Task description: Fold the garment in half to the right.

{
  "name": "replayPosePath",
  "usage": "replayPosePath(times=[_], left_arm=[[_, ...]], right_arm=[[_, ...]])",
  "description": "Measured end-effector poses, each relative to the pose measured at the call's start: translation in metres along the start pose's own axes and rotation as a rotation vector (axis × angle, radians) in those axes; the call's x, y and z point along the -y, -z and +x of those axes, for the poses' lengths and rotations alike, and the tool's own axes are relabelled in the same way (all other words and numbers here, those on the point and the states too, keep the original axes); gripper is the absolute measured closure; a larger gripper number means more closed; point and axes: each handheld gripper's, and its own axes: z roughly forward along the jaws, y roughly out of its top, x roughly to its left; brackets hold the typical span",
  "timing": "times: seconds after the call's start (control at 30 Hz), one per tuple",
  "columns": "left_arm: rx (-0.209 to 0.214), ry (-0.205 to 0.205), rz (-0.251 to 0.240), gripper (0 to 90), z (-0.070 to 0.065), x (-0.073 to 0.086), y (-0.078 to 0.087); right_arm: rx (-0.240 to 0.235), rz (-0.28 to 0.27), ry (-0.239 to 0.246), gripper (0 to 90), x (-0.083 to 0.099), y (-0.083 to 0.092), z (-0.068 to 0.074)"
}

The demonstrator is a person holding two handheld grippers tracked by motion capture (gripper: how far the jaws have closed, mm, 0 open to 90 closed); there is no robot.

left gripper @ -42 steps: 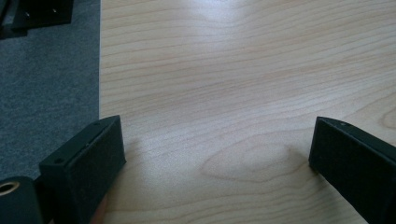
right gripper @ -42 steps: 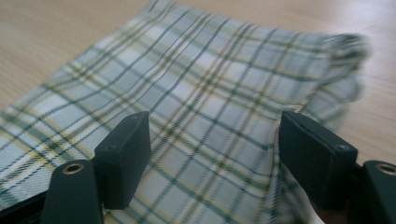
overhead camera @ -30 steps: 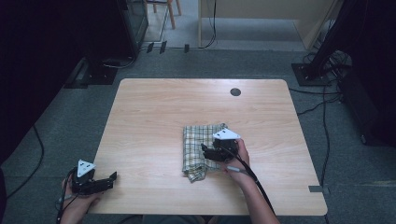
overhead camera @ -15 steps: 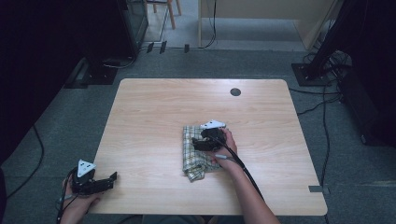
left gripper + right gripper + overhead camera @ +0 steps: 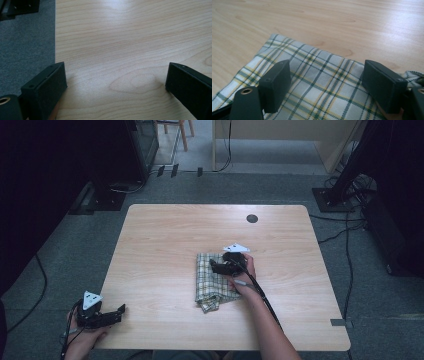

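While the left tongs [image 5: 119,310] gape idle, the plaid cloth [image 5: 317,82] lies under the right tongs' [image 5: 325,83] just-widened, empty jaws.

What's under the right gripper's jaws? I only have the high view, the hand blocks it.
Observer: The plaid cloth. The right gripper has its jaws apart just over a flat stretch of it, nothing pinched between them.
Operator: Jaws moving?
Observer: They have just been opening a little, with only flat cloth below the gap.
Operator: Left gripper holding anything?
Observer: No. The left gripper stands open over bare table by the edge, with grey carpet beside it.
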Motion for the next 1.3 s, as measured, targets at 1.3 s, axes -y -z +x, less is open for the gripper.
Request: replayPosePath(times=[1.3], left_arm=[[0.002,-0.001,0.001,3.7,0.001,-0.001,-0.001]], right_arm=[[-0.067,-0.097,0.152,25.4,-0.041,0.004,0.067]])
